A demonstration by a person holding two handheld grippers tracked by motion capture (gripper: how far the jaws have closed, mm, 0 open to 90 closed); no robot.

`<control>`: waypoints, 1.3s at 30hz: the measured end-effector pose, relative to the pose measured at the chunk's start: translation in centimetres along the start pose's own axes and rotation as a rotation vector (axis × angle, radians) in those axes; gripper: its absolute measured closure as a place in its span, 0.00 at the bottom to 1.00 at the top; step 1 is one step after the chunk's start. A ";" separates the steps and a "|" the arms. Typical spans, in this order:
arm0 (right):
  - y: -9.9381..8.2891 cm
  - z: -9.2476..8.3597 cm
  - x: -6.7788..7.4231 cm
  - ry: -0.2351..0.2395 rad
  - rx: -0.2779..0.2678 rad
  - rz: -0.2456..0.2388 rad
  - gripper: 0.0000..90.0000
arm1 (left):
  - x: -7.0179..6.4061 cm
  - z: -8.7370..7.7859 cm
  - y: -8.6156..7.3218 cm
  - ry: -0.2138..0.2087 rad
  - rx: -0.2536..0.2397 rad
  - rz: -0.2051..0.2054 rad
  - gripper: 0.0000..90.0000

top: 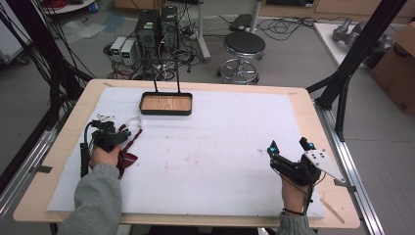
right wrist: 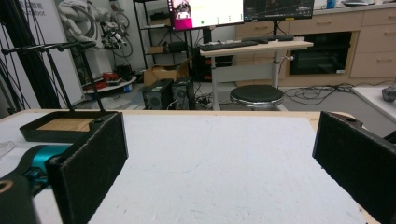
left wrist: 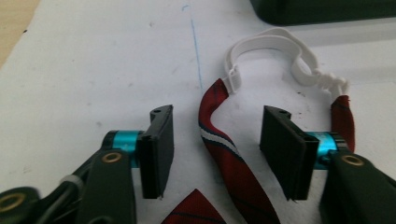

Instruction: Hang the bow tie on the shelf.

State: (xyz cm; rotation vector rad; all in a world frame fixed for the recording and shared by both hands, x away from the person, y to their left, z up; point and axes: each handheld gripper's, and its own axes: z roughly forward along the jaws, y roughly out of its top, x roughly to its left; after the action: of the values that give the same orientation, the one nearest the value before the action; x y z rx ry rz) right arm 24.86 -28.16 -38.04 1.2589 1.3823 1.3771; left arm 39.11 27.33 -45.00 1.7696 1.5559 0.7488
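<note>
Left tool (left wrist: 215, 154) straddles the tie (left wrist: 229, 158) flat on the desk (top: 205, 147), jaws released, lined up for a pinch. Right tool (top: 289, 146) idles released, well apart.

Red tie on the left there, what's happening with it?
A person holds a gripper in each hand. The left gripper is down over the red tie on the white mat; its fingers straddle the band without pressing it. The right gripper hovers open, apart. The tray sits at the far edge.
</note>
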 end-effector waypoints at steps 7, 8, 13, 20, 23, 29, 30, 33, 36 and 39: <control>0.0 0.0 0.0 -0.005 0.000 0.004 0.02 | 0.0 -0.4 0.0 -0.029 0.012 -0.010 0.90; 0.0 0.0 0.0 -0.005 0.000 0.004 0.02 | 0.0 -0.4 0.0 -0.029 0.012 -0.010 0.94; 0.0 0.0 -0.1 -0.008 -0.001 0.001 0.02 | 0.2 -0.6 0.1 -0.056 0.012 -0.018 0.99; 0.0 -0.1 -0.1 -0.010 -0.007 -0.002 0.02 | 0.0 -2.5 1.0 -0.059 -0.143 -0.017 0.99; 0.0 -0.1 -0.1 -0.013 -0.006 0.003 0.02 | 0.1 -3.3 1.3 -0.058 -0.199 -0.024 0.99; 0.0 -0.1 0.0 -0.017 -0.007 0.007 0.02 | 0.2 -5.5 2.8 -0.102 -0.342 -0.048 0.99; 0.1 -0.1 -0.1 -0.018 -0.009 0.003 0.02 | -0.1 -6.1 3.4 -0.112 -0.363 -0.030 0.99; 0.0 -0.1 -0.1 -0.021 -0.005 0.014 0.02 | -0.5 -6.9 4.1 -0.119 -0.402 -0.024 0.99; 0.1 -0.1 -0.3 -0.020 -0.013 0.009 0.02 | -1.2 -8.5 5.8 -0.138 -0.483 -0.006 0.99; 0.1 -0.2 -0.3 -0.019 -0.013 0.019 0.02 | -1.7 -9.1 6.8 -0.141 -0.505 0.011 0.99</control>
State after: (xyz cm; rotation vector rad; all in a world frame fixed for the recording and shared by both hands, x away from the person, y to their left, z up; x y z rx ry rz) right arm 24.72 -28.52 -37.95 1.2765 1.3496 1.3816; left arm 36.00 26.09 -34.00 1.4213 1.1383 0.9069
